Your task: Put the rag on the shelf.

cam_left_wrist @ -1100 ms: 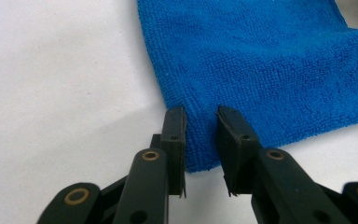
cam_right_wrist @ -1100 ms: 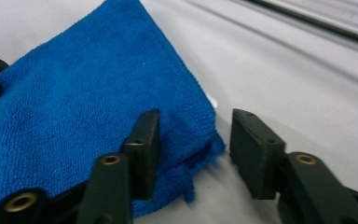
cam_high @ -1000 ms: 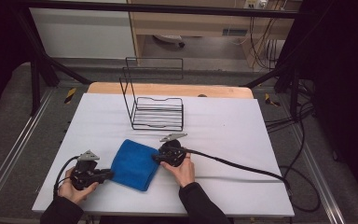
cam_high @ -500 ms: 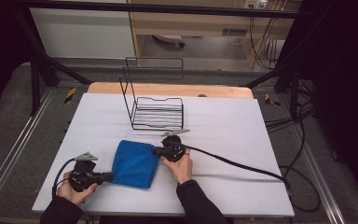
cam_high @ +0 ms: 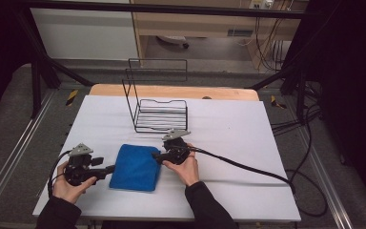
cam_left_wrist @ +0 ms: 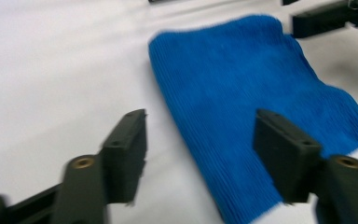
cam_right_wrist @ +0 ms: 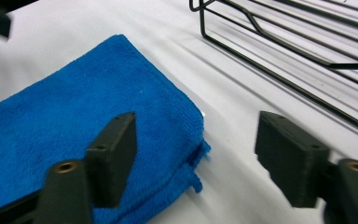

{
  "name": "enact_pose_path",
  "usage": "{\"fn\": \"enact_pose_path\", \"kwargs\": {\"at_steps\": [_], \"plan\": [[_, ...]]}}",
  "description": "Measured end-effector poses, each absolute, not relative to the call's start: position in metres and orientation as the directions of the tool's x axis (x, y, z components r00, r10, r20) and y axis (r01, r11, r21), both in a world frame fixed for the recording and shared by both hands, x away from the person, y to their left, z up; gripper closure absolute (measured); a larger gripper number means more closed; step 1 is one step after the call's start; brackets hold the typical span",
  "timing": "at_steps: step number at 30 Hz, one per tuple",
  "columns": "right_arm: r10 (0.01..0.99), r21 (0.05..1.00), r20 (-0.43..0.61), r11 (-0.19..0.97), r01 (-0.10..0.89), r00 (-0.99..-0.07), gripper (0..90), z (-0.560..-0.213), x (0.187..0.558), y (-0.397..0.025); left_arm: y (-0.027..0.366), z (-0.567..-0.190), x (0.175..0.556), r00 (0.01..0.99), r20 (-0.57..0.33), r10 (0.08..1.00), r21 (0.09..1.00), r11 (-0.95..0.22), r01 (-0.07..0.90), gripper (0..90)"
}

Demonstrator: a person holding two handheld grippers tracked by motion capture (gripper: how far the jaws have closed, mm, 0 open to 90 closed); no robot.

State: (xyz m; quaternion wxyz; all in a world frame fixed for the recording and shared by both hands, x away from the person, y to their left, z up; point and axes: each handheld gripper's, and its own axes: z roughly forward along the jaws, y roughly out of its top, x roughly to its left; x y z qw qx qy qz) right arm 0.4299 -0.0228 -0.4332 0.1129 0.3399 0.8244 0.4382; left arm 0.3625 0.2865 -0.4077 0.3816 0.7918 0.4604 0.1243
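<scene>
While the folded blue cloth (cam_high: 136,167) lies flat on the bench (cam_high: 228,124) just before the wire rack (cam_high: 161,113), both grippers — left gripper (cam_high: 108,169), right gripper (cam_high: 156,155) — flank it, fingers spread. Next, probably, each closes on an edge.

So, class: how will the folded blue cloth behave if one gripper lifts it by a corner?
The cloth probably droops and unfolds: its stacked layers lie loose at the edge. It looks light, being thin terry. Its fuzzy pile likely grips rather than slips between the jaws.
</scene>
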Motion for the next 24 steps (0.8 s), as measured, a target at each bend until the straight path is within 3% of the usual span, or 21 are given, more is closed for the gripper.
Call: {"fn": "enact_pose_path", "kwargs": {"at_steps": [4, 8, 10, 20, 24], "plan": [[0.658, 0.801, 0.112, 0.384, 0.459, -0.745, 19.7, -0.429, 0.427, -0.028, 0.283, -0.408, 0.378, 0.546, -0.154, 0.824, 0.712, -0.291, 0.639, 19.4], [0.655, 0.796, 0.121, 0.385, 0.467, -0.746, 12.6, -0.425, 0.422, -0.036, 0.277, -0.410, 0.398, 0.546, -0.140, 0.826, 0.696, -0.310, 0.648, 19.0], [0.659, 0.786, 0.124, 0.392, 0.478, -0.742, 8.2, -0.421, 0.419, -0.043, 0.275, -0.411, 0.406, 0.536, -0.131, 0.834, 0.692, -0.310, 0.652, 22.0], [0.668, 0.786, 0.130, 0.381, 0.486, -0.733, 6.1, -0.417, 0.412, -0.058, 0.269, -0.423, 0.438, 0.491, -0.171, 0.854, 0.685, -0.255, 0.683, 39.1], [0.664, 0.780, 0.128, 0.391, 0.489, -0.736, 6.4, -0.421, 0.410, -0.058, 0.265, -0.430, 0.441, 0.503, -0.163, 0.849, 0.669, -0.280, 0.689, 53.0]]}}
